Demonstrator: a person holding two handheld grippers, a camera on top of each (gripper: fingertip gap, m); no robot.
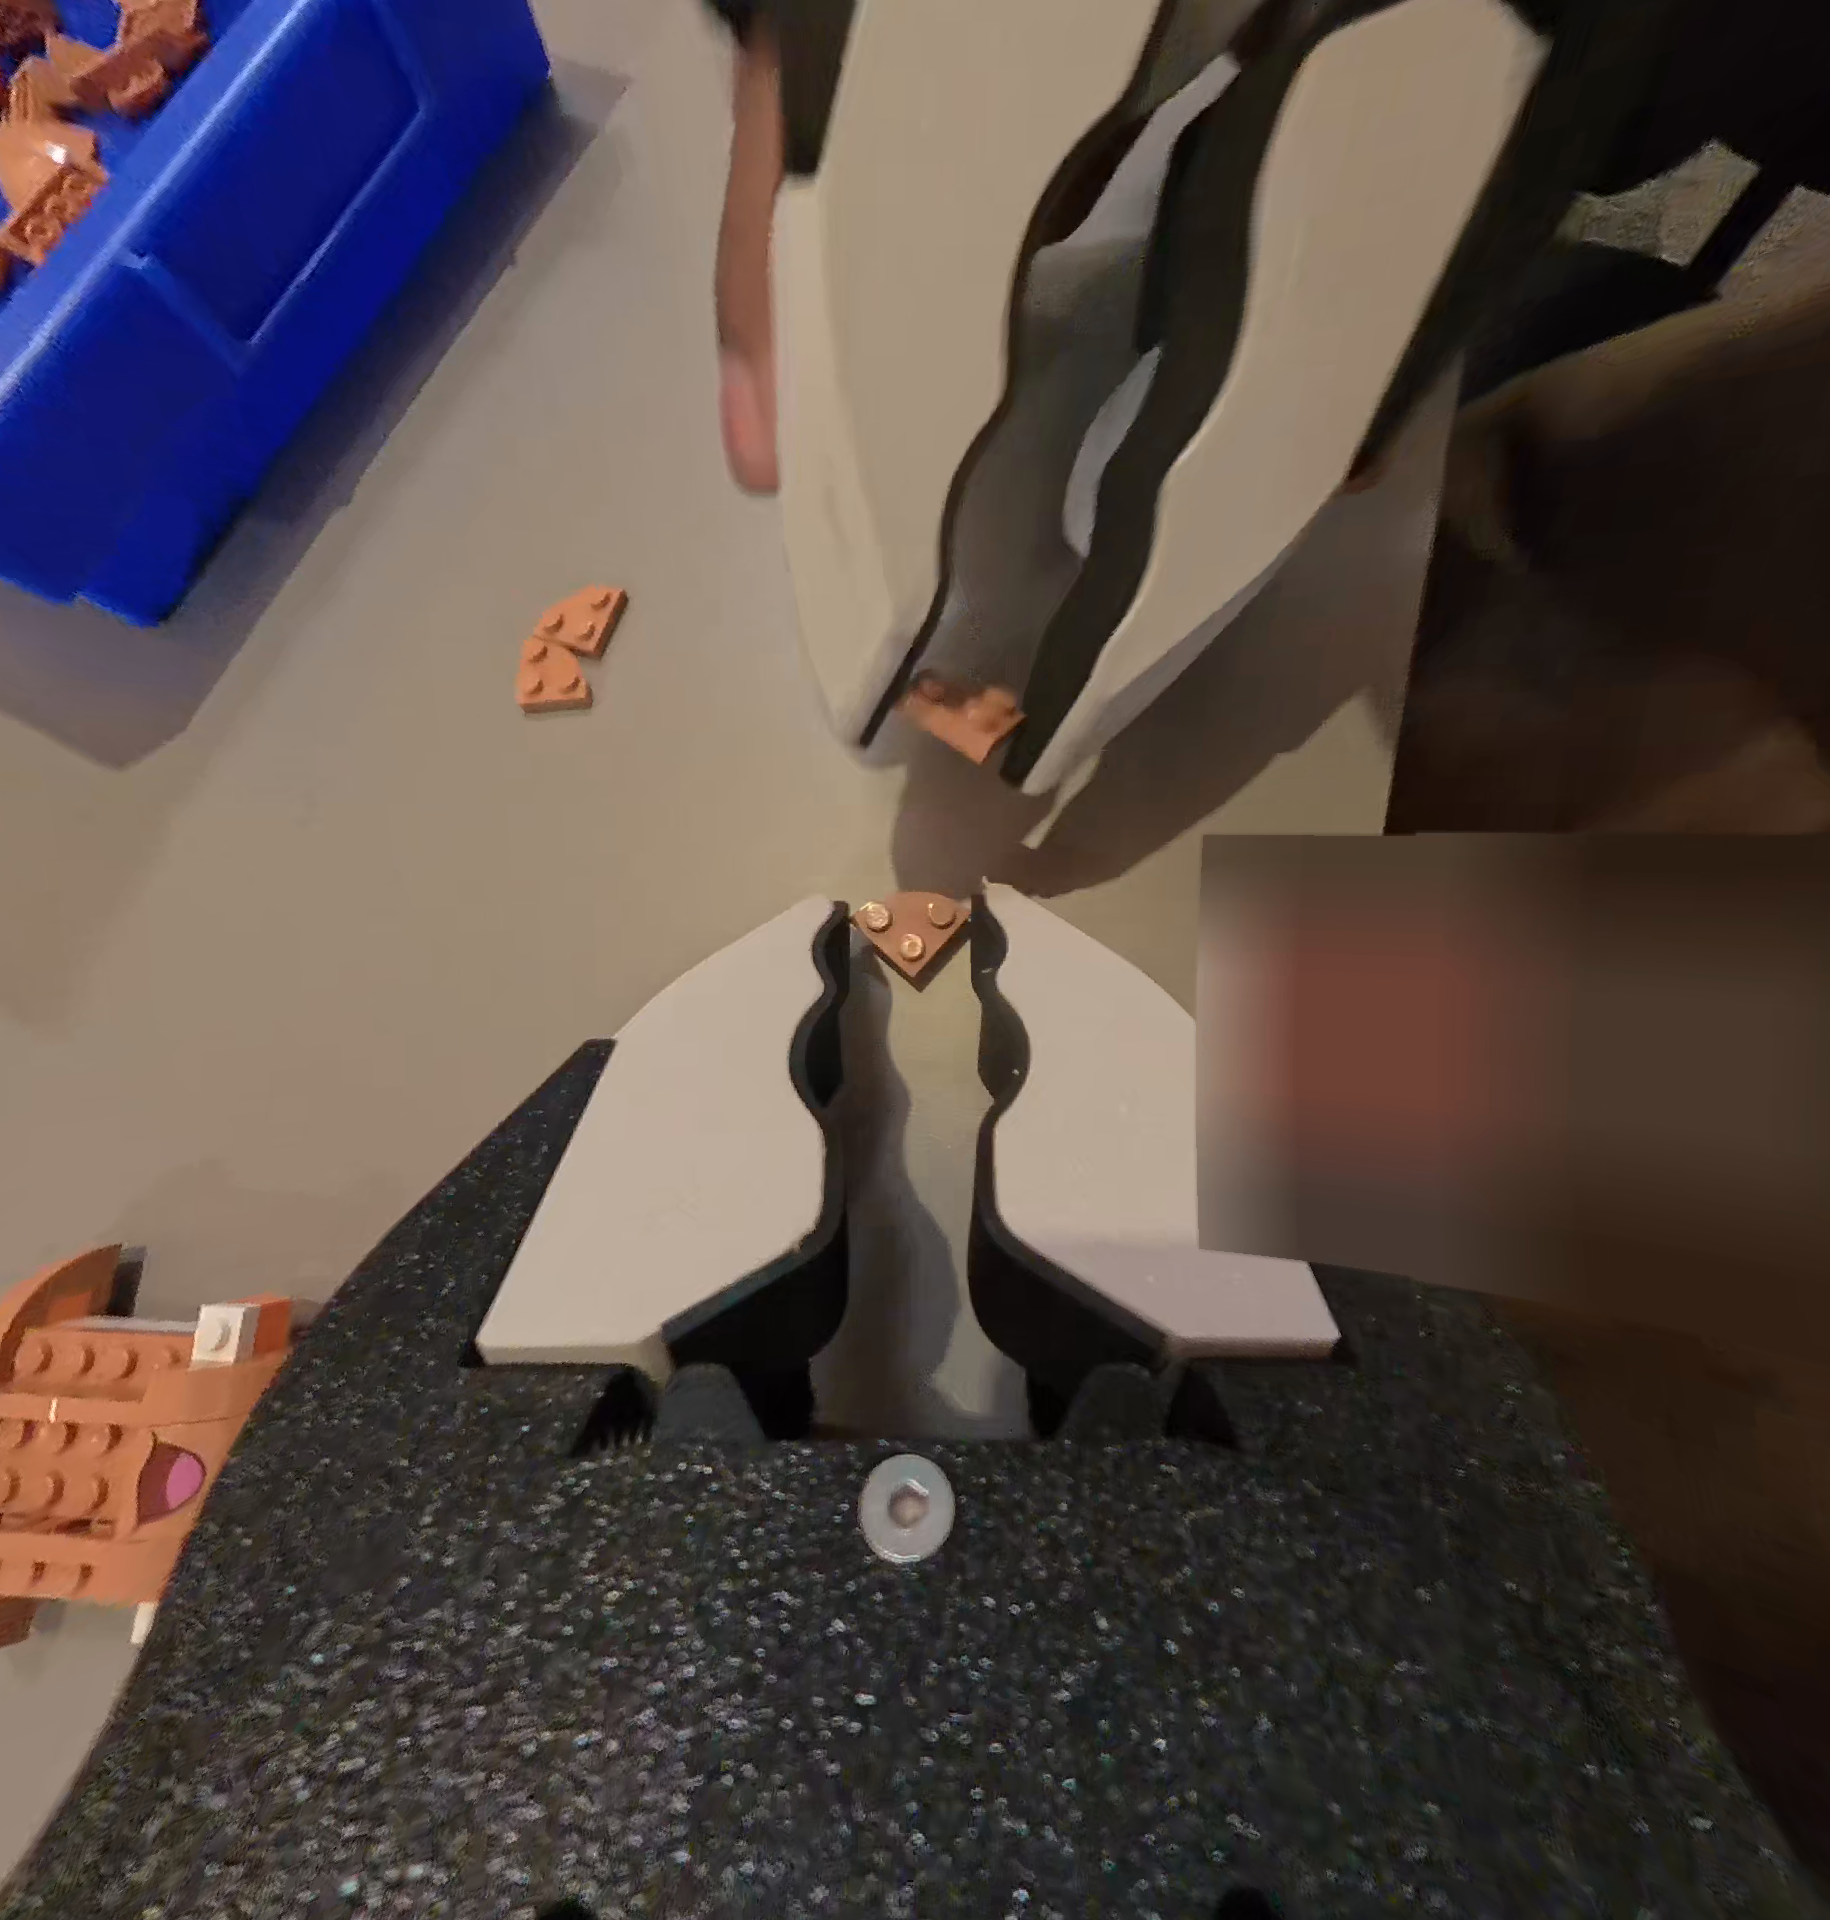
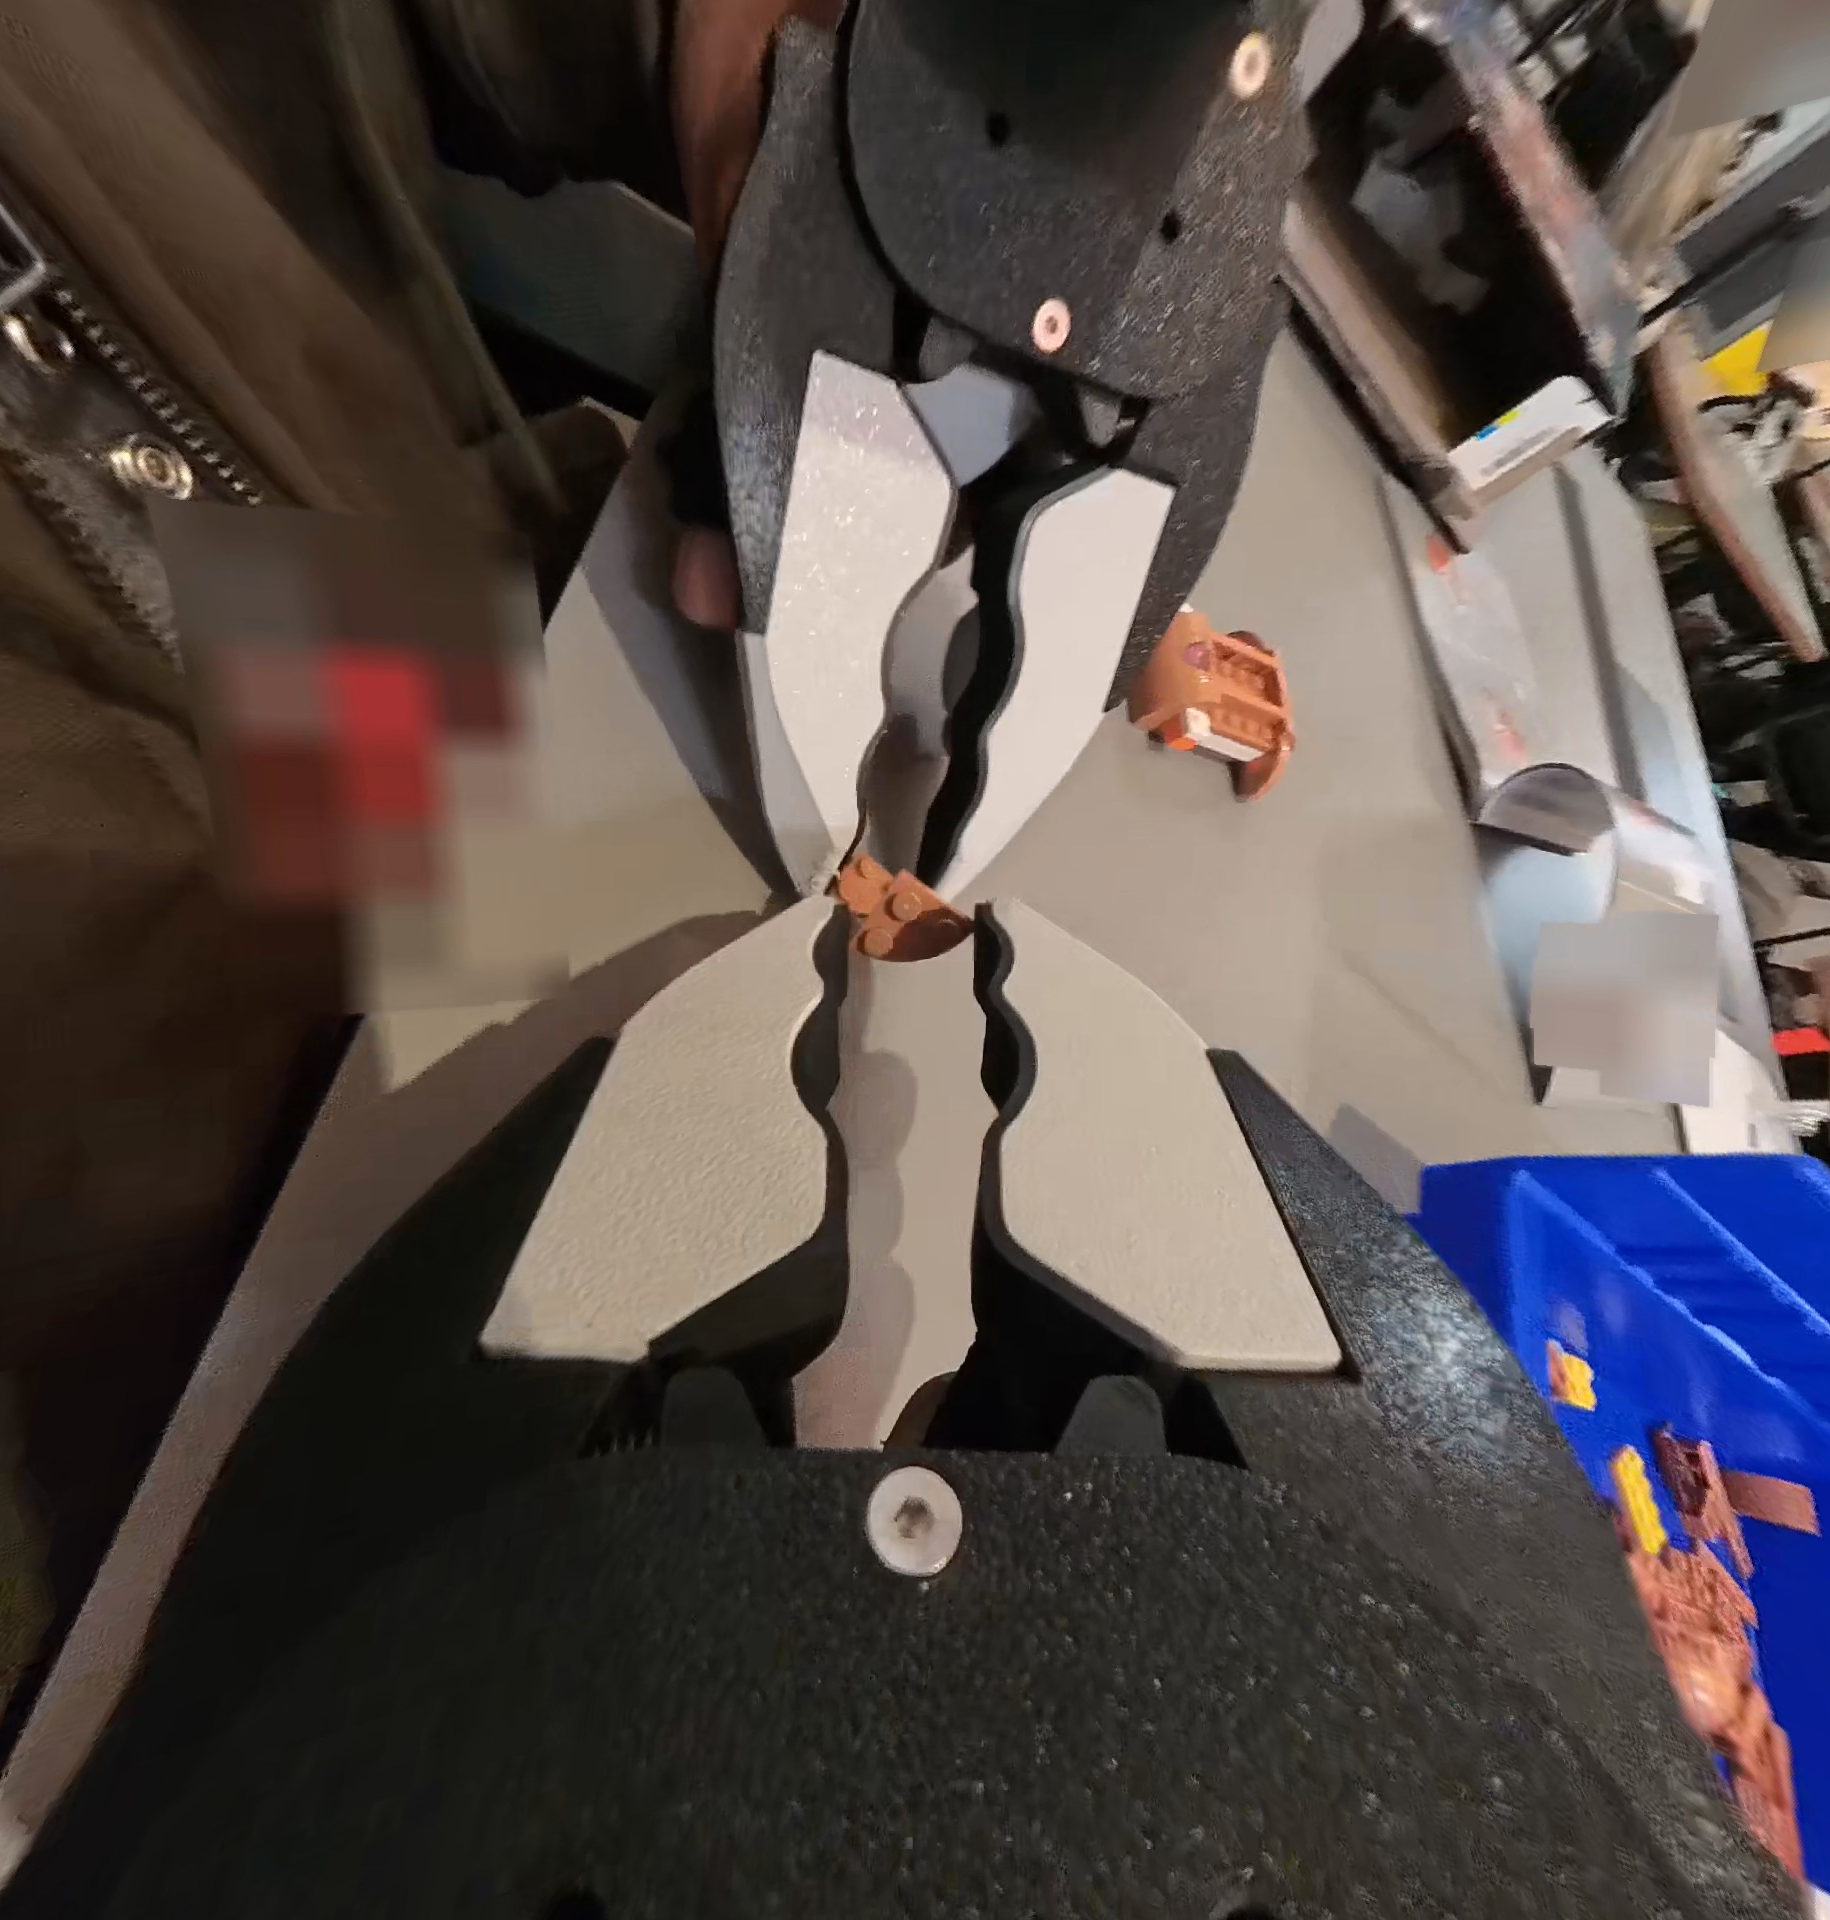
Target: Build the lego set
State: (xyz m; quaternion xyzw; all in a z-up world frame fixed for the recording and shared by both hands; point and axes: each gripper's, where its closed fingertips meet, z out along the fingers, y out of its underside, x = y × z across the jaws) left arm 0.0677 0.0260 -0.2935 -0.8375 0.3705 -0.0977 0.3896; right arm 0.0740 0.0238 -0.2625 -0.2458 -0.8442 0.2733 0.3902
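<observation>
Both tongs — left [image 1: 912,914], right [image 2: 903,914] — each pinch a brown plate [image 1: 912,938] above grey table [image 1: 371,935]

— What do we see on the grey counter [image 1: 319,935]?
— We see a blue bin [image 1: 215,312] of brown bricks, two brown quarter-round plates [image 1: 570,651] touching each other nearby, and a partly built brown model [image 1: 90,1444] well apart.

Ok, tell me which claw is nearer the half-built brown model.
Left. The half-built brown model lies close beside the left claw; the right claw sits beyond its tips, farther off.
</observation>
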